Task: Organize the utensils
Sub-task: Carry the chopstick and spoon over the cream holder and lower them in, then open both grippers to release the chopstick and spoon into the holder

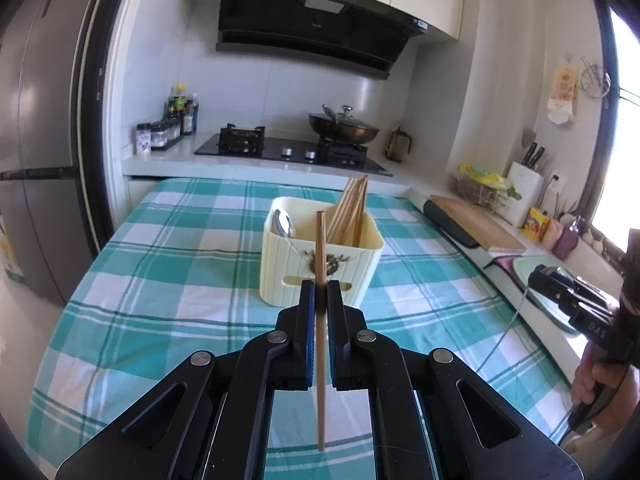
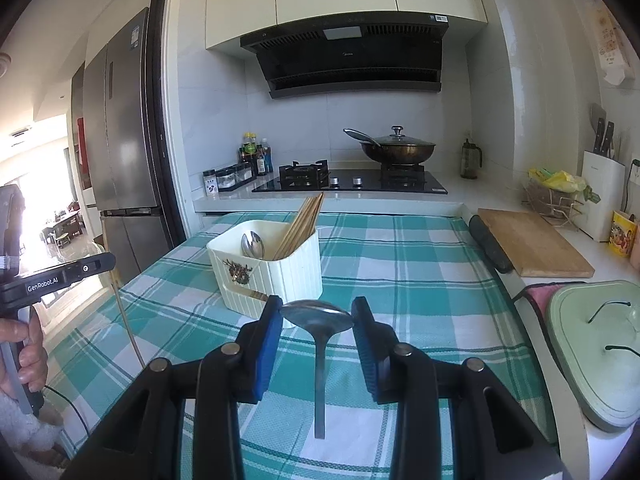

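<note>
Utensils are split between the claws and a cream holder (image 1: 320, 256) standing on the checked desk (image 1: 168, 272): the left claw (image 1: 320, 286) is clamped on one wooden chopstick (image 1: 321, 320) held upright. The right claw (image 2: 316, 312) grips a metal spoon (image 2: 318, 320) by its bowl, handle hanging down. More chopsticks (image 2: 300, 228) and spoons (image 2: 253, 245) stand in the holder.

White lettering "GenRobot.AI" shows along the black body of the left gripper (image 2: 56, 280), at the left edge of the right wrist view. On the right gripper (image 1: 576, 308), seen at the right edge of the left wrist view, a few pale letters sit on the dark body, seemingly "DAS". The range hood (image 2: 344, 56) carries a small logo, too tiny to read.
</note>
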A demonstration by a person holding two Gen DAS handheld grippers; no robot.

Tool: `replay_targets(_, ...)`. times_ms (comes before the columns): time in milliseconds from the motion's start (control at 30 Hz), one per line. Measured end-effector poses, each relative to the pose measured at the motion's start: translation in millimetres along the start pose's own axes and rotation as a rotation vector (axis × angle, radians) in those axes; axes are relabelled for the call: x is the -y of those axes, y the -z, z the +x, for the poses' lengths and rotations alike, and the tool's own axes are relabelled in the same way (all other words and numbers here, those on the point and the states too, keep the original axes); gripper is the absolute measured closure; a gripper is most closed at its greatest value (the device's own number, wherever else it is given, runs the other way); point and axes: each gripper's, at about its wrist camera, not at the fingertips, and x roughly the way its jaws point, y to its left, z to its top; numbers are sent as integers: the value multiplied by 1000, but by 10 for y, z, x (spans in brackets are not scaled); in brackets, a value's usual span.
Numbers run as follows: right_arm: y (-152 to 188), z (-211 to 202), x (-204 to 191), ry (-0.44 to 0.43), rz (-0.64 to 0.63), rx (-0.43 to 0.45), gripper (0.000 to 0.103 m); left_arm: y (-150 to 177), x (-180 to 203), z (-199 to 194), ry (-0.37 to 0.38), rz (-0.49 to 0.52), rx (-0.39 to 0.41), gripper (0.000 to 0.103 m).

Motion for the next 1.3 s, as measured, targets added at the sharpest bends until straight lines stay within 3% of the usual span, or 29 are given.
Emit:
replay_targets(267,-300,99,-84,-46,-28,2,67,-264,-60,-37,28,7,8,99)
replay_targets(500,-971,353,-75,-107,-8,44,67,-1115,-136,47,72,1,64,99)
replay_targets(667,-1517,630,-73,-128,15,108,67,-1728,-187,324,42,-7,139,99)
replay_targets(833,-1833,1070,-96,-160,49,127,67,-1981,-181,825,15,-16,171,99)
replay_targets(967,-1741,1585,-121,-178,74,38,67,-1891,-242,1372,-1,-40,85,99)
replay_targets(1133,-1307,2256,-91,-177,108,-154,67,-1528,-359,2013,-7,-71,-84,99)
replay_targets(1300,-988,2642,21,-140,145,-261,67,-1223,-376,2368,-43,-40,-211,98)
